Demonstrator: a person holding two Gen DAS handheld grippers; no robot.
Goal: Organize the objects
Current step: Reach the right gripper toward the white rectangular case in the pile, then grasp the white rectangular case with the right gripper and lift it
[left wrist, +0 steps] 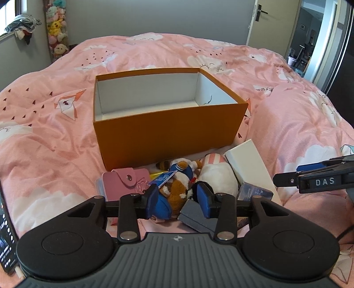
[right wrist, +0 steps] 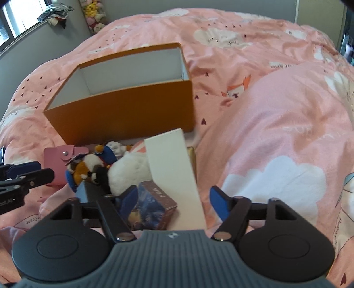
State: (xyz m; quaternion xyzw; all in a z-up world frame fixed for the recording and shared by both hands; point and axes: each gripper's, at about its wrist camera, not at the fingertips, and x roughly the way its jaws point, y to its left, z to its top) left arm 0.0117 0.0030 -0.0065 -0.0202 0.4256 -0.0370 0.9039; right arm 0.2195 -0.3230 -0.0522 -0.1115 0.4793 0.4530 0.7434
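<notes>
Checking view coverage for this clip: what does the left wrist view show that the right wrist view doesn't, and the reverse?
Only the left wrist view shows the open door with the room beyond, the left tool spread over the brown-and-white plush, and a dark scribble inside the orange box.

Only the right wrist view shows the printed blue box clearly, between the fingers of the open right tool, and how the white box leans.

Both show the orange box, pink wallet, plush pile and pink bedspread.
</notes>
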